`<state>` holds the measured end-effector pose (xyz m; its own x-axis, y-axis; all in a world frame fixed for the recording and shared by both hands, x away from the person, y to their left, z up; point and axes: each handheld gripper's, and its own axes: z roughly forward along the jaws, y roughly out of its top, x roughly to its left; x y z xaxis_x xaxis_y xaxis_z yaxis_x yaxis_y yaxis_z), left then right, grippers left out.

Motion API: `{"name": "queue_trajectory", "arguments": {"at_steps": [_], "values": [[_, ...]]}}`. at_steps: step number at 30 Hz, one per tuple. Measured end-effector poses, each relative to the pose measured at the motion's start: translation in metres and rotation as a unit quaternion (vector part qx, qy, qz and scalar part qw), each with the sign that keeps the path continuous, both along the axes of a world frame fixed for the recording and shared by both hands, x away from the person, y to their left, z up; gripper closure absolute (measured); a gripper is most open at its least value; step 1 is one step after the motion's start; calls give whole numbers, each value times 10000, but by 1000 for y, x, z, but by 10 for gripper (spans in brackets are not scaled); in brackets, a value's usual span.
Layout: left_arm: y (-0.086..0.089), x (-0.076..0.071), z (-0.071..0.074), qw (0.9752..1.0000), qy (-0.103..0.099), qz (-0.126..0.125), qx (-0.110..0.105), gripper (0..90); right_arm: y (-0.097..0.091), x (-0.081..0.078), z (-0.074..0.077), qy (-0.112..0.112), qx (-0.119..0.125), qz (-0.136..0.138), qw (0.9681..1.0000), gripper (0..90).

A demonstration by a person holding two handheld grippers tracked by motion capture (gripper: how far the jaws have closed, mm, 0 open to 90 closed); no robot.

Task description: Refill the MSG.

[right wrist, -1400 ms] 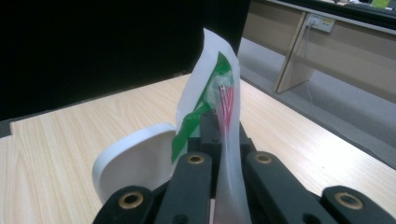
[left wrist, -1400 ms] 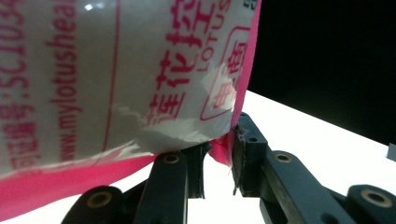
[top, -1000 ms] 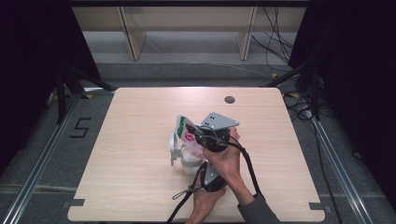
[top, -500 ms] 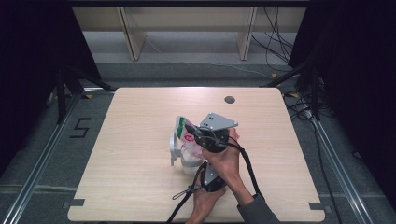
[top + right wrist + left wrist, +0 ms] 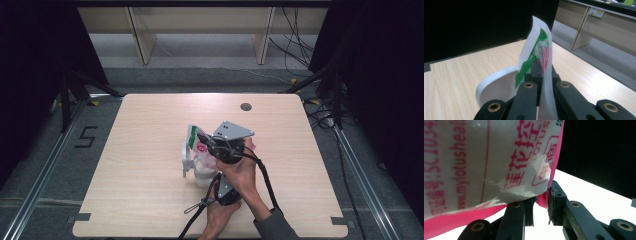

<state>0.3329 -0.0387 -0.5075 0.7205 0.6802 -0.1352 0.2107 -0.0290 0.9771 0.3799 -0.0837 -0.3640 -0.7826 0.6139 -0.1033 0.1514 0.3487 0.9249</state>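
Two grippers pinch one plastic packet (image 5: 199,145) near the middle of the desk (image 5: 140,200), slightly toward its near edge. The packet is white and clear, with pink and green print. It stands upright over a white cup (image 5: 192,165). The right gripper (image 5: 543,72) comes in higher up, its jaws fully closed on the packet's thin top edge, grey plate uppermost. The right hand (image 5: 243,172) wraps its body, forearm reaching in from the near edge. Below it, the left gripper (image 5: 541,206) has its jaws narrowly apart, clamping the packet's pink bottom seam. The left hand (image 5: 220,212) sits close to the near edge, beneath the right wrist.
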Motion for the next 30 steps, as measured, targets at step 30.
{"name": "queue_trajectory", "arguments": {"at_steps": [30], "values": [[1,0,0,9998,-29,-22,173,765,-7,3,2,117,195,7,9997,900]]}}
